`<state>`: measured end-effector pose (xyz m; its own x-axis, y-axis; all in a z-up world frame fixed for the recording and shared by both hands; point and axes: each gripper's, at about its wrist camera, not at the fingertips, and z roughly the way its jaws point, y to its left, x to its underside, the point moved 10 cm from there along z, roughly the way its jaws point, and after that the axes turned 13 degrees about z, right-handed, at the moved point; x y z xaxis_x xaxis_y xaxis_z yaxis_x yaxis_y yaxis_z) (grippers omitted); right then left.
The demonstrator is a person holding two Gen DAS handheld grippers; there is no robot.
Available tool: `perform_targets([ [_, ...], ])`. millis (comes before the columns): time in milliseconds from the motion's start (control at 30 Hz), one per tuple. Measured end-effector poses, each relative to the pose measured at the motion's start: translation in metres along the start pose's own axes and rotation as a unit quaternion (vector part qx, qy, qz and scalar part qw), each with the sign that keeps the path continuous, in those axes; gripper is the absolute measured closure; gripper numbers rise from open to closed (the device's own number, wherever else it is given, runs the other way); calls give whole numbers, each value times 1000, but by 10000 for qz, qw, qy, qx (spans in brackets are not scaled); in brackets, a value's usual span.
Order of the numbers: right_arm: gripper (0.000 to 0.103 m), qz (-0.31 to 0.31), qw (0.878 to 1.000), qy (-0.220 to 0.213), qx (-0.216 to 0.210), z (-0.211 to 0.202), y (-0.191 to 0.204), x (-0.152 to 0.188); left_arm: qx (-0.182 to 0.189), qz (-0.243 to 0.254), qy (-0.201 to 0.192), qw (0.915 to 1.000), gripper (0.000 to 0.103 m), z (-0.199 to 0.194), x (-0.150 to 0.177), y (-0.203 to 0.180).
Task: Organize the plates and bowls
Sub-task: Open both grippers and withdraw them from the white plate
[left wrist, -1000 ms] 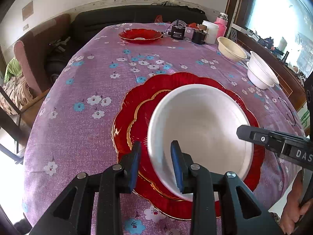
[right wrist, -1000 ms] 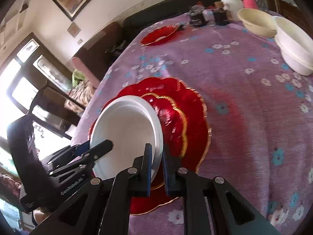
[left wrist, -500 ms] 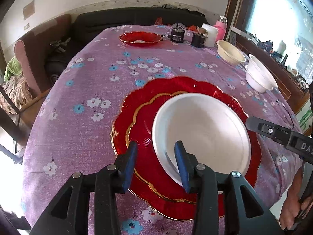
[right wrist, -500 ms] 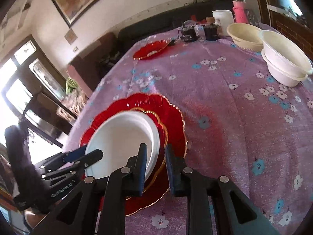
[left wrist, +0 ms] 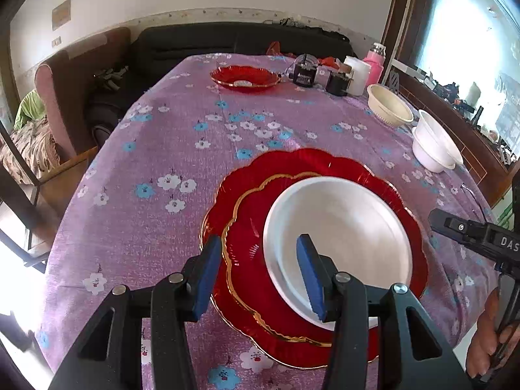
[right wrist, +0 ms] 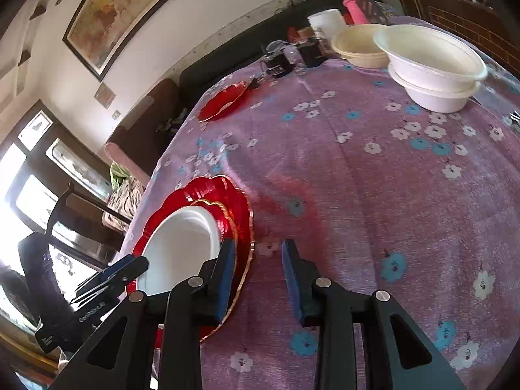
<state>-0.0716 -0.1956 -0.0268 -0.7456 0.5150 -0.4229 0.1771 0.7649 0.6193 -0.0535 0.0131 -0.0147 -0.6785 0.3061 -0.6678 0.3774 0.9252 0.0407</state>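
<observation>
Only the left view shows a hand (left wrist: 487, 334) (bottom right corner).

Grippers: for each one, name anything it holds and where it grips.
Nothing is held. Left gripper and right gripper are opening; the white plate lies free on the red plates.

White plate (left wrist: 341, 230) lies atop two stacked red scalloped plates (left wrist: 247, 195), seemingly flat.

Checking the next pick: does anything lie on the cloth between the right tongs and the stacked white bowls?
Nothing visible does. From the right tongs, whose jaws are opening with nothing between them, only bare flowered tablecloth stretches to the stacked white bowls. The cream bowl sits beyond them.
</observation>
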Motion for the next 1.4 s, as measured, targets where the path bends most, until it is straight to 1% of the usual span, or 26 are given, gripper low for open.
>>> perform_targets([
  [133,70,100,9999,12,7,-2,-8,-1,-32,-13,-79,10000,53,-5,-3,0],
  [500,70,259,9996,65,69,-1,-23,-2,-100,-59,-92,9999,53,-6,-5,7],
  [867,70,351,9992,143,141,4,-29,-3,-249,-357,-197,9989,53,-13,-9,37],
  [967,70,352,9991,147,171,5,-29,-3,-271,-451,-184,9984,53,-13,-7,46],
  [1133,66,385,9989,167,216,7,-33,-3,-291,-526,-139,9981,52,-9,-4,56],
  [1400,65,399,9985,229,292,15,-35,-2,-320,-634,-93,9974,52,0,-1,68],
])
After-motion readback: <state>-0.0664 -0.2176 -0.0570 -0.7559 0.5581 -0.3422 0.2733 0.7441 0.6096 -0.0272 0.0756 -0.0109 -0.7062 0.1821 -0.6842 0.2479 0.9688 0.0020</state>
